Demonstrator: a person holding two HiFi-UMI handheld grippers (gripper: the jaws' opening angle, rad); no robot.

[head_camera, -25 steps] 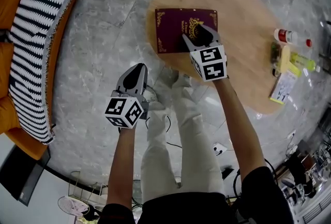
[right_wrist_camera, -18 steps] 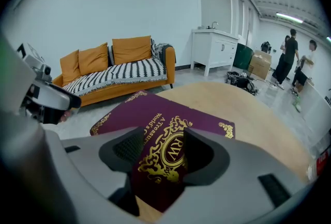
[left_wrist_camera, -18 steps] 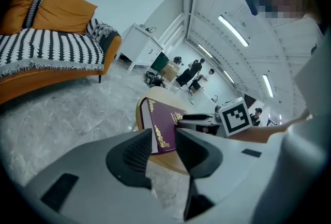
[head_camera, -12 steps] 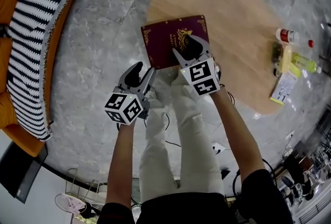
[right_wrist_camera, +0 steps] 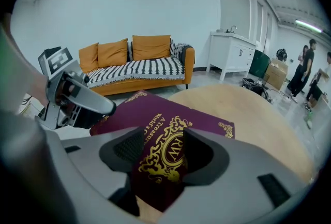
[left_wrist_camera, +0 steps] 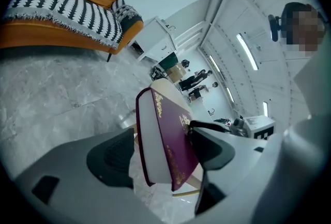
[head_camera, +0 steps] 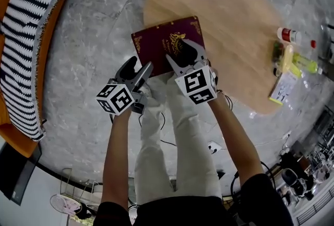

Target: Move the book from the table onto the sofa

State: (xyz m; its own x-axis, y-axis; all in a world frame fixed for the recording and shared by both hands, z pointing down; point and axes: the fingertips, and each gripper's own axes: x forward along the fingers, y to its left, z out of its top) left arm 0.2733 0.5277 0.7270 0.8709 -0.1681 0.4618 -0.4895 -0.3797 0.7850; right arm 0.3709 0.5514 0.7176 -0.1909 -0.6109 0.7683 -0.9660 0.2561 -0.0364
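A maroon book (head_camera: pixel 162 42) with gold ornaments lies flat, its near part jutting past the edge of the wooden table (head_camera: pixel 235 26). My right gripper (head_camera: pixel 180 51) is shut on the book's near edge; in the right gripper view the cover (right_wrist_camera: pixel 155 114) runs between the pads. My left gripper (head_camera: pixel 140 66) sits at the book's near-left corner. Its jaws have just been opening and stand open round the book (left_wrist_camera: pixel 170 145), with a gap to the left pad. The orange sofa (right_wrist_camera: pixel 134 70) with a striped blanket (head_camera: pixel 21 21) stands to the left.
Bottles and small packets (head_camera: pixel 292 58) sit at the table's right end. The person's legs (head_camera: pixel 172 131) and cables are below the grippers on the grey marble floor. A white cabinet (right_wrist_camera: pixel 232 55) and people (right_wrist_camera: pixel 305 70) are far off behind the table.
The right gripper has dragged the book leftward and nearer, so it now overhangs the table edge. The left gripper has come up to the book's corner and its jaws have opened.
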